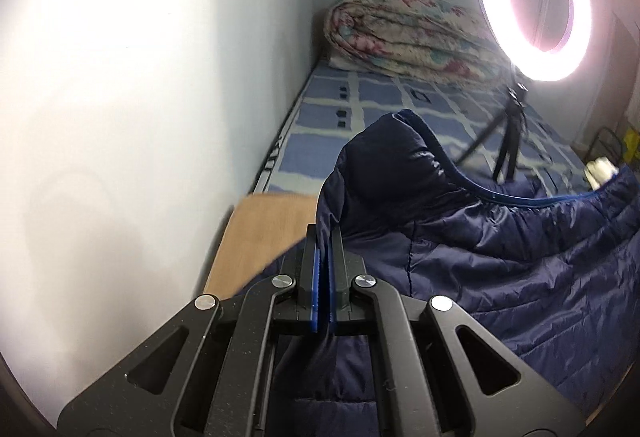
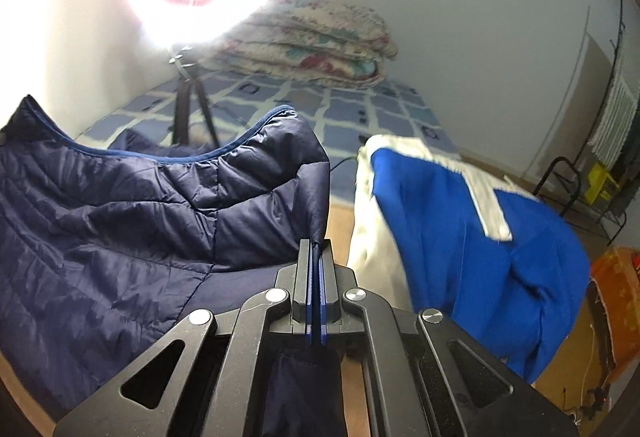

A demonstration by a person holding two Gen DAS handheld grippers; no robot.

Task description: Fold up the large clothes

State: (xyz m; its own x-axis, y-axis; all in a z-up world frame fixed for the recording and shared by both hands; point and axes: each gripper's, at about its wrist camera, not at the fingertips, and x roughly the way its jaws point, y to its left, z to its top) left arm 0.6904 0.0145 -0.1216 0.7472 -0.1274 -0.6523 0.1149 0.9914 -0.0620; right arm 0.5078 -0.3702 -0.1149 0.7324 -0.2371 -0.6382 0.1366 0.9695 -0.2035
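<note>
Left wrist: both fingers (image 1: 324, 237) (image 2: 316, 247) clamp navy jacket (image 1: 500, 249) over checked bed (image 1: 360, 109), probably wooden board (image 1: 260, 233).

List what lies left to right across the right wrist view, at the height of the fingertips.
Navy jacket → right gripper, shut on the jacket's edge → white cloth → blue garment → orange cloth.

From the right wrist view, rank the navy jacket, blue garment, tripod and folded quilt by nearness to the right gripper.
1. Navy jacket, pinched in the right gripper.
2. Blue garment, just right.
3. Tripod, left, on the bed.
4. Folded quilt, at the far wall.
</note>
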